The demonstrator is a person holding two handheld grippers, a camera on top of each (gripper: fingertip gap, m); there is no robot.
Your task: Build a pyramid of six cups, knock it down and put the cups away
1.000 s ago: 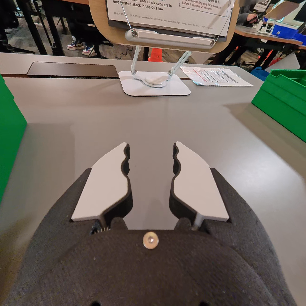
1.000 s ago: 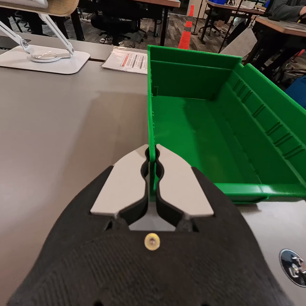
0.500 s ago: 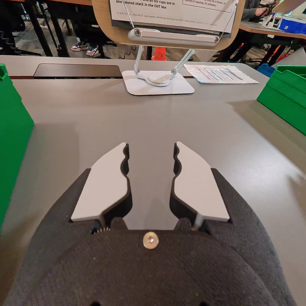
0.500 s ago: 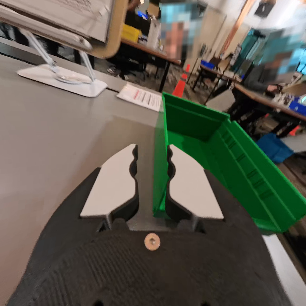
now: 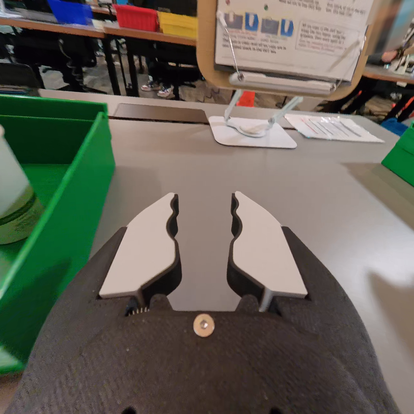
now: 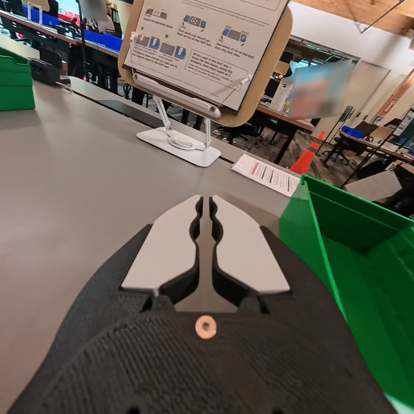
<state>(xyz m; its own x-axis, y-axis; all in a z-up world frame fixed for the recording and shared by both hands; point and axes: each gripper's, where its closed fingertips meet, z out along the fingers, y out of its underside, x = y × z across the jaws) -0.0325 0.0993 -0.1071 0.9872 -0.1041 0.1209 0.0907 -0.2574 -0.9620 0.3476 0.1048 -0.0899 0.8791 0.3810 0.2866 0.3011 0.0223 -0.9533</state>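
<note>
My left gripper point(image 5: 205, 197) is open and empty, held over the bare grey table point(image 5: 201, 170). Just to its left stands a green bin point(image 5: 74, 179) with a white cup-like object point(image 5: 10, 179) inside, cut off by the frame edge. My right gripper point(image 6: 206, 198) is shut with only a thin slit between the jaws and holds nothing. It hovers over the table point(image 6: 78, 179), with a second green bin point(image 6: 358, 246) close on its right, apart from the fingers. That bin's visible inside looks empty.
A document stand with a white base point(image 5: 253, 134) and a printed sheet stands at the table's back, also in the right wrist view point(image 6: 186, 145). A plastic-sleeved paper point(image 6: 266, 177) lies beside it. The left bin point(image 6: 13, 89) shows far left. An orange cone point(image 6: 307, 156) and other tables lie beyond.
My right gripper let go of the green bin's wall, opened, then shut empty and swung left away from the bin. My left gripper rose and turned left, bringing the left bin and cup into view.
</note>
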